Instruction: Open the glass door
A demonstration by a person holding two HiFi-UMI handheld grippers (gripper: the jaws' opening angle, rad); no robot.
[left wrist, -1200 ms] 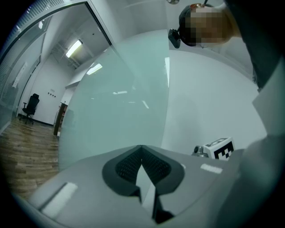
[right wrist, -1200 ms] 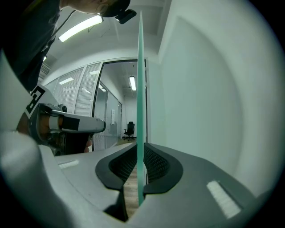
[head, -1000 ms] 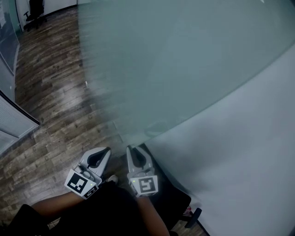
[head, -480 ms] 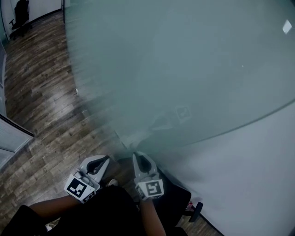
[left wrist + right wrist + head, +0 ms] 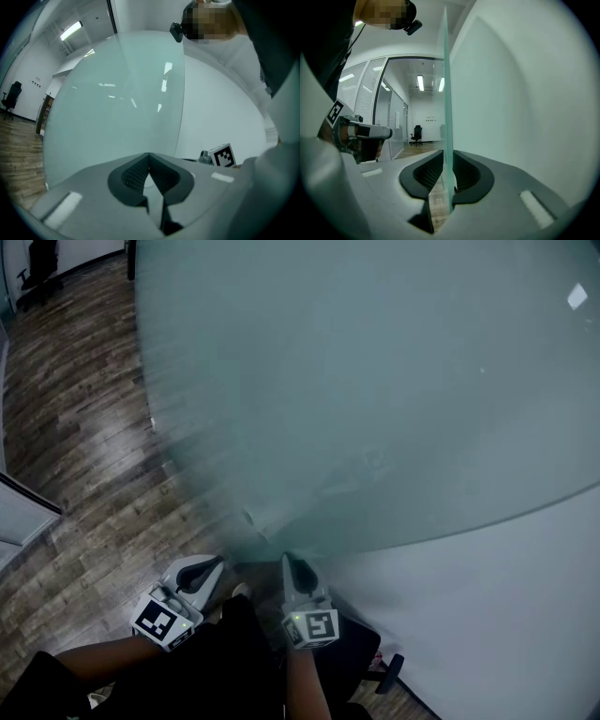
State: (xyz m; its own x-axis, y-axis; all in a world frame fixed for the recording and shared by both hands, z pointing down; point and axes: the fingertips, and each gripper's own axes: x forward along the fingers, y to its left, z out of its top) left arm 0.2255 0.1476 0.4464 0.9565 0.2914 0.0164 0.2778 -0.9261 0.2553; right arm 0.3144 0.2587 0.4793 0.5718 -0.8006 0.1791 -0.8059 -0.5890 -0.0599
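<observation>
The frosted glass door (image 5: 375, 381) fills most of the head view, and its near edge comes down to my right gripper (image 5: 292, 562). In the right gripper view that thin edge (image 5: 447, 93) stands upright between the jaws of the right gripper (image 5: 448, 152). Those jaws have just been opening, and a narrow gap with floor behind it shows beside the left pad. My left gripper (image 5: 212, 564) sits just left of the right one. In its own view the left gripper (image 5: 149, 157) is shut on nothing and faces the door's broad face (image 5: 117, 103).
A white wall (image 5: 487, 615) runs along the right, close behind the door. Wood floor (image 5: 84, 427) spreads to the left, with a slatted partition (image 5: 19, 512) at the left edge and an office chair (image 5: 42, 259) far back. A dark wheeled base (image 5: 389, 671) sits by the wall.
The glass pane now covers more of the head view, its lower edge further right. My right gripper has shifted right and down with that edge. The left gripper has hardly moved.
</observation>
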